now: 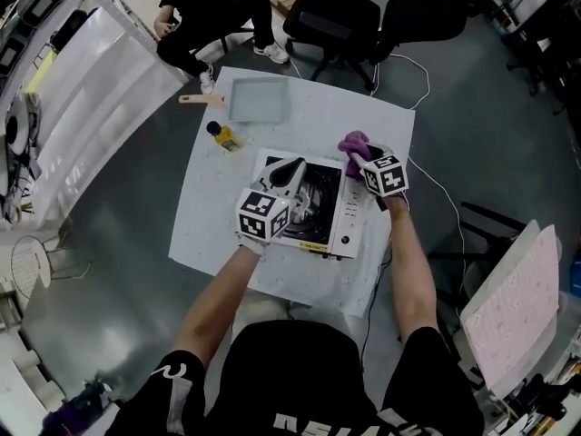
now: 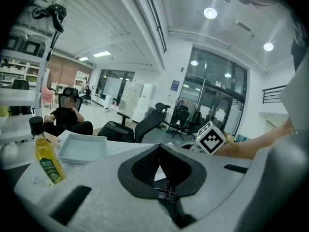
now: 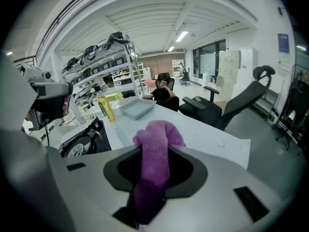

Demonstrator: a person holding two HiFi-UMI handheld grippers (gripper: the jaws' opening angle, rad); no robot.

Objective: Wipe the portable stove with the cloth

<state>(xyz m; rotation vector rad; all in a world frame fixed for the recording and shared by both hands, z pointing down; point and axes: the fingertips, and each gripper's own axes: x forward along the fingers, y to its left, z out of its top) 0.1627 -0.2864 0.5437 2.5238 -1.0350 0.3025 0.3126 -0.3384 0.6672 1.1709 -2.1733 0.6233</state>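
At the stove's right edge: right gripper pinches the cloth; burner lies just to its left. Left gripper, jaws pressed together, empty, hovers over the stove.

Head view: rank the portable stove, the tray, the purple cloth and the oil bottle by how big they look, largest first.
1. portable stove
2. tray
3. purple cloth and oil bottle: about alike, and the cloth is partly hidden, so I won't rank them.
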